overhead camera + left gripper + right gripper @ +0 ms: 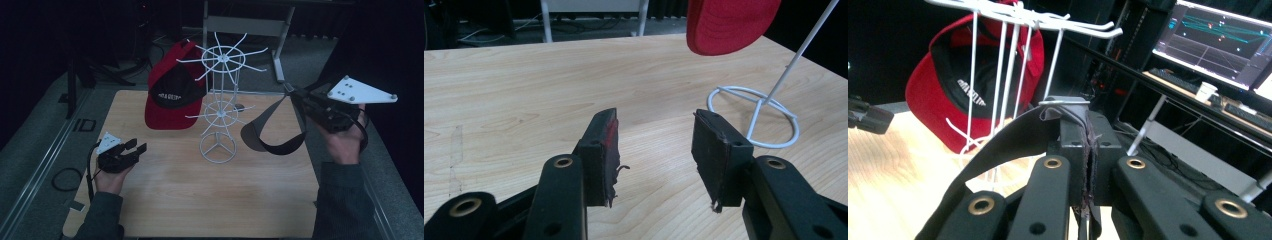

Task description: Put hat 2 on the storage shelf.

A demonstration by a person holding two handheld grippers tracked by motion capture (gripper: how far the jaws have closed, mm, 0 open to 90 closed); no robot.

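I see the right gripper [300, 100] clamped tight on the strap of a grey visor [272, 132], held up over the desk's [210, 200] right edge, just beside the white wire rack [220, 105]. Left gripper [135, 148] rests near the left edge, jaws apart, nothing between. Red cap [172, 92] hangs on the rack's far-left hooks.

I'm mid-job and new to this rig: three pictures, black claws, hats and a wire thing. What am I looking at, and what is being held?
No robot arm here: a person holds a two-jaw tool in each hand. The high view looks down on a wooden table. The other two pictures come from cameras riding on each tool, looking along its jaws. On the table stands a white wire rack with a red and black cap hanging on it. The left gripper rests low by the table's left edge, jaws open and empty. The right gripper, raised at the right, has its jaws shut on the strap of a dark visor, which hangs beside the rack.
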